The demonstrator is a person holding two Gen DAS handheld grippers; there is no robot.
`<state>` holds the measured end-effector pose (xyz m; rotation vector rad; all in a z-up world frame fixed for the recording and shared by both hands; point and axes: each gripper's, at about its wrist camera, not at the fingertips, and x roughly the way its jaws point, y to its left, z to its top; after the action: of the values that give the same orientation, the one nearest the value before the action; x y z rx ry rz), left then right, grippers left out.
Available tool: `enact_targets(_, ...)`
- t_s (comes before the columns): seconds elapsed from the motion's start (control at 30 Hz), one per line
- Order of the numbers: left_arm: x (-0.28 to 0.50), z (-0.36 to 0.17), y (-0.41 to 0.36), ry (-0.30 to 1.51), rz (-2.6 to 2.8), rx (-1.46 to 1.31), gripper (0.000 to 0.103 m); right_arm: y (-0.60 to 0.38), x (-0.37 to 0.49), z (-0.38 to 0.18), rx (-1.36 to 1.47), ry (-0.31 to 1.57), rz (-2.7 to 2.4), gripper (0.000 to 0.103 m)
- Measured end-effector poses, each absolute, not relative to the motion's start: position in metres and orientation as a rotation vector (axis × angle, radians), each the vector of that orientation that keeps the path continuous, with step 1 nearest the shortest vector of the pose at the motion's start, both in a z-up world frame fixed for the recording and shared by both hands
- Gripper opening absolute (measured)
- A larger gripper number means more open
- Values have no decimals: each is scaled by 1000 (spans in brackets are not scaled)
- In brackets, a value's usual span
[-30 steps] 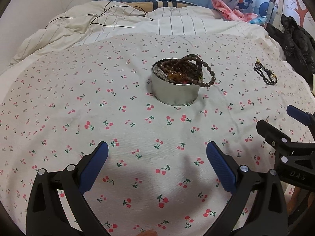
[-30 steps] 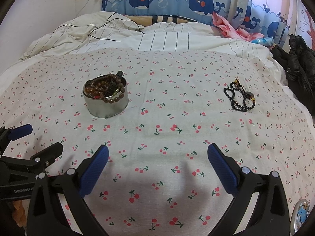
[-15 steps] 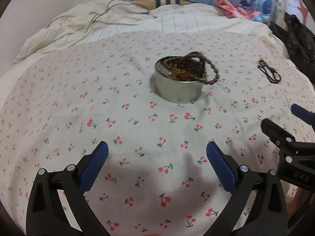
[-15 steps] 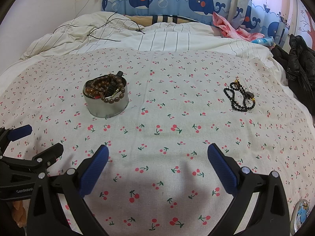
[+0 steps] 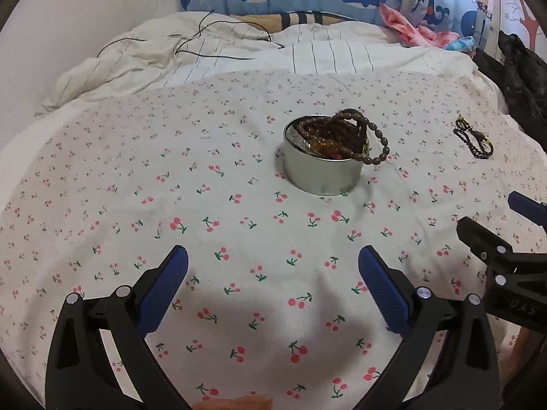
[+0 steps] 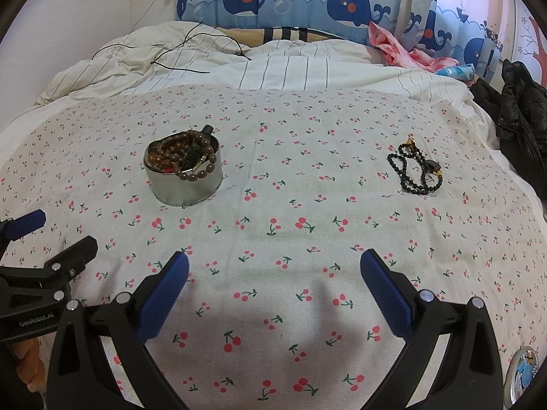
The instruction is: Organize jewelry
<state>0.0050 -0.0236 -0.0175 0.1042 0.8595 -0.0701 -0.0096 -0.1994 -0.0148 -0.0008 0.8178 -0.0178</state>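
Observation:
A round silver tin (image 5: pixel 323 176) (image 6: pixel 184 188) stands on the cherry-print sheet, filled with brown bead bracelets (image 5: pixel 345 133) (image 6: pixel 186 157); one strand hangs over its rim. A black bead necklace (image 5: pixel 473 140) (image 6: pixel 415 172) lies loose on the sheet, to the right of the tin. My left gripper (image 5: pixel 273 266) is open and empty, well short of the tin. My right gripper (image 6: pixel 273 270) is open and empty too, nearer than both tin and necklace. Each gripper shows at the edge of the other's view.
A rumpled striped duvet (image 6: pixel 273 61) with a thin black cable (image 6: pixel 177 54) lies behind the sheet. Dark clothing (image 6: pixel 519 109) is piled at the right edge, a pink cloth (image 6: pixel 403 51) by the whale curtain. A round tin lid (image 6: pixel 523 376) lies at the near right.
The left gripper tilted down and back up, so the tin shifted in its view. The right gripper stayed still. Both stayed open.

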Motion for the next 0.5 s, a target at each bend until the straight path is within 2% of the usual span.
enact_targets(0.5,4,-15,-20,861,-78,64,96,-199,-9,-14,-1,818,-17,96)
